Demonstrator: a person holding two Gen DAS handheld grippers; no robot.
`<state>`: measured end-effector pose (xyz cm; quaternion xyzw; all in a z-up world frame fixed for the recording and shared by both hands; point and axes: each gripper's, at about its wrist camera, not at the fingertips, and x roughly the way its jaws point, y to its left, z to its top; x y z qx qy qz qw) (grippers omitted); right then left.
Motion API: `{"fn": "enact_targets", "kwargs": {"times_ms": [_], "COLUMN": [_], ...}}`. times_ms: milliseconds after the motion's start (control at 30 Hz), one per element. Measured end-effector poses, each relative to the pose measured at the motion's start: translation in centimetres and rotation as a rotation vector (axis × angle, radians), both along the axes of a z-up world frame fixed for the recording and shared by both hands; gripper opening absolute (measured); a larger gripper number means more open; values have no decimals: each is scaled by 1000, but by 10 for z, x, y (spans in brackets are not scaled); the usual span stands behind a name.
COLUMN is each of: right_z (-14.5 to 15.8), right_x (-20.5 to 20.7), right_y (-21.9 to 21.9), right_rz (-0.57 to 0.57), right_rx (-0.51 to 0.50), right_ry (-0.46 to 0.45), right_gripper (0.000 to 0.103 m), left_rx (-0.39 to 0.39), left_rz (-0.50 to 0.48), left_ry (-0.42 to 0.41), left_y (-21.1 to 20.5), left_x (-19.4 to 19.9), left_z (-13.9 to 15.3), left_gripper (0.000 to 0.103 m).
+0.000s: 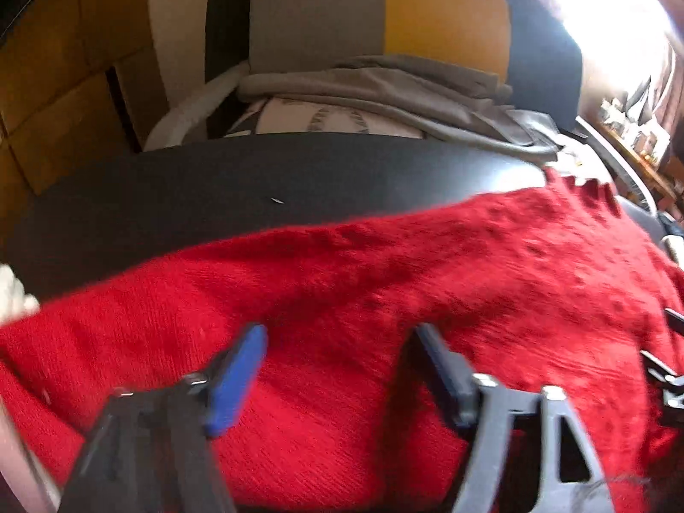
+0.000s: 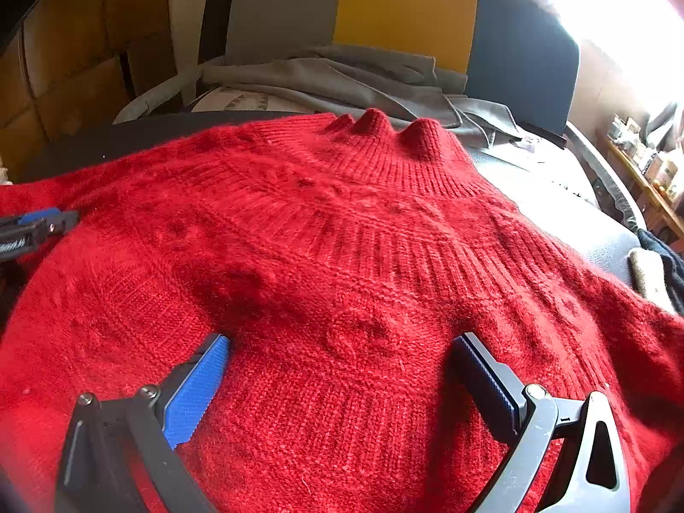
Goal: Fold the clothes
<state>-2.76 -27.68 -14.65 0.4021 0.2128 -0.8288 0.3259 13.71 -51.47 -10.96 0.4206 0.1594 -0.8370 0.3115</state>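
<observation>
A red knitted sweater point(image 2: 342, 235) lies spread flat on a black table point(image 1: 213, 188), its ribbed collar point(image 2: 384, 145) at the far edge. My left gripper point(image 1: 337, 335) is open above the sweater's left part, with only flat fabric below its blue pads. It also shows at the left edge of the right wrist view as the left gripper point(image 2: 38, 226). My right gripper point(image 2: 342, 342) stands wide open low over the middle of the sweater, below the collar; its tips look close to the knit, and nothing is pinched between them.
Behind the table stands a chair point(image 2: 406, 13) with a grey, yellow and blue back, with grey clothes point(image 2: 342, 77) piled on its seat. Cardboard boxes point(image 1: 64, 64) stand at the left. A cluttered shelf point(image 2: 650, 162) is at the right, and dark and pale cloth point(image 2: 658, 269) lies at the table's right edge.
</observation>
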Motion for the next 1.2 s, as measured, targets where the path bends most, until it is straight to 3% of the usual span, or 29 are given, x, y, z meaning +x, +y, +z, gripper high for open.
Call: {"fn": "enact_targets", "kwargs": {"times_ms": [133, 200, 267, 300, 333, 400, 533, 767, 933, 1033, 1200], "right_z": [-1, -2, -1, -1, 0, 1, 13, 58, 41, 22, 13], "right_x": [-1, -2, -3, -4, -5, -7, -3, 89, 132, 138, 104], "right_y": [-4, -6, -7, -8, -7, -6, 9, 83, 159, 191, 250], "right_rz": [3, 5, 22, 40, 49, 66, 80, 216, 263, 187, -35], "right_rx": [25, 38, 35, 28, 26, 23, 22, -52, -126, -48, -47], "right_ry": [3, 2, -9, -17, -22, -33, -45, 71, -171, -171, -178], "right_gripper": [103, 103, 103, 103, 103, 103, 103, 103, 103, 103, 103], "left_rx": [19, 33, 89, 114, 138, 194, 289, 369, 421, 415, 388], "left_rz": [6, 6, 37, 61, 82, 90, 85, 109, 129, 130, 112], "left_ry": [-27, -45, -21, 0, 40, 131, 226, 280, 288, 271, 249], "left_y": [-23, -32, -37, -38, -36, -27, 6, 79, 112, 125, 145], "left_x": [-17, -34, -34, -31, -25, -7, 45, 150, 197, 206, 209], "left_z": [-3, -5, 4, 10, 17, 29, 36, 20, 10, 7, 6], "left_gripper": [100, 100, 86, 71, 71, 71, 72, 72, 72, 72, 73]}}
